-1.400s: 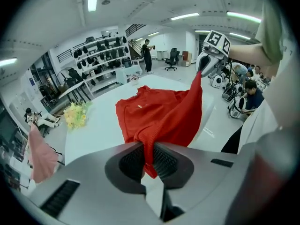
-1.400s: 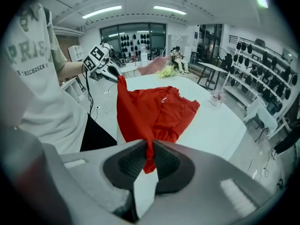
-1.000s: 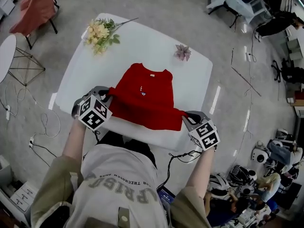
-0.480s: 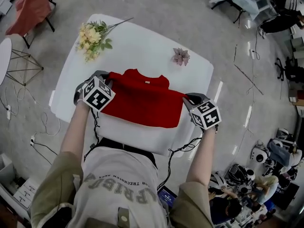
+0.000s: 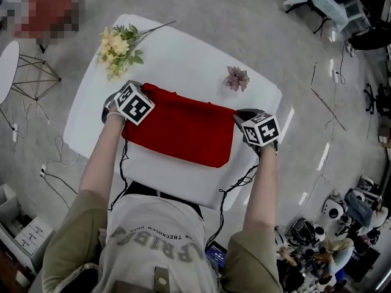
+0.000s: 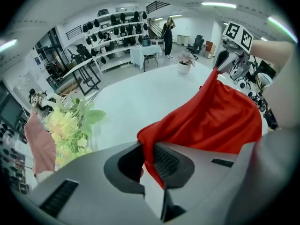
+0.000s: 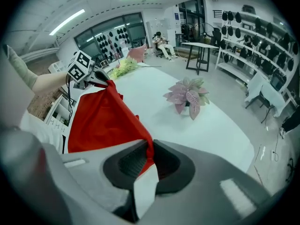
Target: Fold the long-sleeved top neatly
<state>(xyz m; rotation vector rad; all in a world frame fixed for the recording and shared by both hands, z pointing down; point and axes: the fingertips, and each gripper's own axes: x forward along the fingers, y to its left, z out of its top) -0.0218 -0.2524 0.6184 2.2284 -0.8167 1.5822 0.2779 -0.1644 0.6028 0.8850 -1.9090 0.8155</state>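
Closest in the head view, the person's 2 bare forearms (image 5: 101, 163) reach out over the near edge of the white table (image 5: 183, 47), with 1 gripper in each hand. The left gripper (image 5: 142, 94) has its jaws pressed together on a bunched corner of the red top (image 5: 183, 130). Its own view shows red cloth pinched tight against a ribbed pad (image 6: 166, 162). The right gripper (image 5: 240, 117) pinches the other far corner the same way, a thin fold of red clamped beside its pad (image 7: 133, 162). The top is folded into 1 broad band on the middle of the table, nearer the person's side. Its long axis runs across the table from the left gripper to the right one, dipping slightly toward the right in the head view. The far long edge is stretched taut between the 2 grippers and raised a little. From it the cloth slopes down toward the person, and the near long edge lies flat on the tabletop. The collar and sleeves are tucked out of sight, so I cannot tell which end is the neck. Beyond the left gripper, near the table's far left corner, lie yellow flowers (image 5: 119, 46). A small pink plant (image 5: 236, 78) stands beyond the right gripper, apart from the cloth. Past the table is grey floor (image 5: 244, 11).
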